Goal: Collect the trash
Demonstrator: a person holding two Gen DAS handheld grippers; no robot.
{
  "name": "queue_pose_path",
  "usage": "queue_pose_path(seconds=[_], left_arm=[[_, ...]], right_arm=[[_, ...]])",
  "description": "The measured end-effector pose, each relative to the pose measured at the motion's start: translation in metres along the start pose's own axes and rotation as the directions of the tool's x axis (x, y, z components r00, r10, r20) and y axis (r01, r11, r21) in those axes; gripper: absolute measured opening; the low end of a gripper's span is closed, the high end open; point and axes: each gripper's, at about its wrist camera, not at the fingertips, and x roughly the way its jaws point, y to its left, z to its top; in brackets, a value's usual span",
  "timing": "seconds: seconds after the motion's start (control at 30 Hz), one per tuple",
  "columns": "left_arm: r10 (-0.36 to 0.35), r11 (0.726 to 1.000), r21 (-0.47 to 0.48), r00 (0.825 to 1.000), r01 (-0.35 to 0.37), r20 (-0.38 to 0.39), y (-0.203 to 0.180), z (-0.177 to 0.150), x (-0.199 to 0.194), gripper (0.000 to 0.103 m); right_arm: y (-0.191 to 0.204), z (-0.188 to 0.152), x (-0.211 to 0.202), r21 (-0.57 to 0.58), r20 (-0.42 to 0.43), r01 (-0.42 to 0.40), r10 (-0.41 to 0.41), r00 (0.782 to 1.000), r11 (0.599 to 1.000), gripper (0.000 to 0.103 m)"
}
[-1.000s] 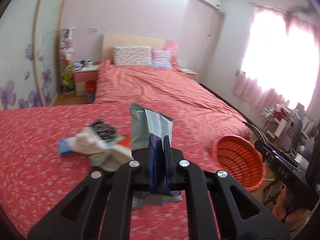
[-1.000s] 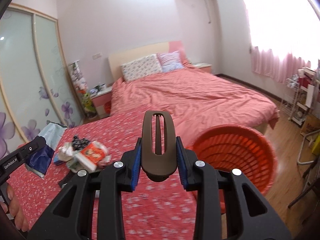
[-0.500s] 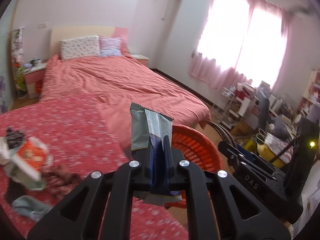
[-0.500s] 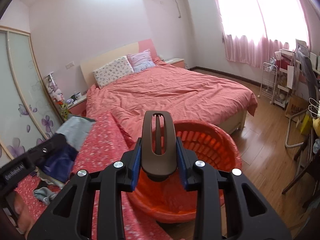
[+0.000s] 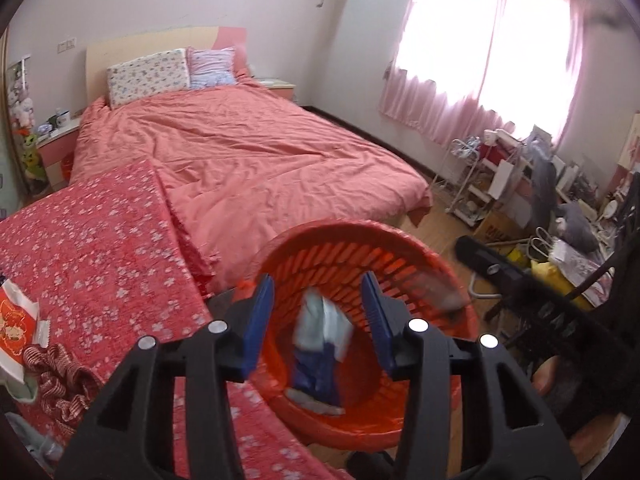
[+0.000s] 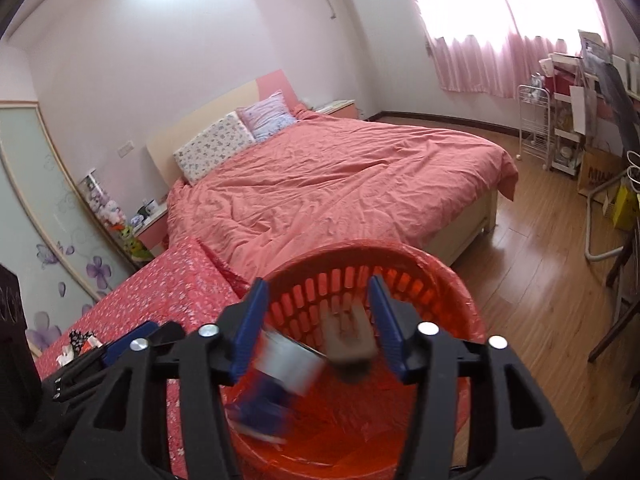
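- Our left gripper [image 5: 318, 320] stands with its jaws spread wide and nothing between them, directly above the orange basket [image 5: 420, 248].
- Inside that basket we see the grey and dark blue wrapper [image 5: 320, 352], free of both pads; it is blurred, so we cannot tell whether it rests on the bottom or is still in the air.
- Our right gripper [image 6: 318, 322] is also spread wide, over the same basket [image 6: 452, 276].
- Between its pads we make out a brown slotted piece [image 6: 350, 340], smeared by motion and touching neither pad; what it is we cannot tell.
- The wrapper [image 6: 280, 380] appears here too, as a grey and blue smear at the basket's left inner side.
- The basket's near rim is hidden behind the gripper bodies in both views.
- On the red flowered worktop [image 5: 100, 248] a red and white packet [image 5: 18, 328] is cut off by the left edge, with a checked ribbon [image 5: 60, 380] just beside it.
- In the right wrist view, more scraps [image 6: 78, 344] sit partly hidden behind the other gripper's dark body.
- The bed [image 5: 240, 160] lies beyond.
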Motion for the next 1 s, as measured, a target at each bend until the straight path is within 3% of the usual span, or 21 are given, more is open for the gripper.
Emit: queue_pose_path(seconds=[0.2,0.33,0.6,0.73,0.93,1.0], left_arm=[[0.098,0.995,-0.004,0.995,-0.098,0.025,0.035,-0.019,-0.034,0.054],[0.177,0.984,-0.018,0.984,-0.176,0.034,0.06,-0.041,-0.071,0.06],[0.338,0.933,-0.134,0.941,-0.334,0.004,0.147,-0.092,-0.137,0.067],[0.42,0.89,-0.191,0.908,-0.414,-0.013,0.192,-0.112,-0.162,0.067],[0.464,0.853,-0.26,0.886,-0.453,-0.022,0.232,-0.128,-0.188,0.067],[0.473,0.848,-0.264,0.881,-0.459,-0.011,0.238,-0.133,-0.194,0.067]], right_arm=[[0.012,-0.013,-0.02,-0.045,0.004,0.039,-0.038,0.999,0.998,0.058],[0.022,-0.014,-0.025,-0.072,-0.008,0.022,-0.023,1.0,0.997,0.059],[0.093,-0.044,-0.029,-0.225,-0.058,-0.034,0.021,0.998,0.974,0.059],[0.125,-0.059,-0.026,-0.277,-0.099,-0.085,0.06,0.993,0.957,0.059],[0.18,-0.082,0.001,-0.329,-0.193,-0.169,0.109,0.975,0.929,0.059],[0.198,-0.089,0.013,-0.342,-0.232,-0.206,0.129,0.964,0.917,0.065]])
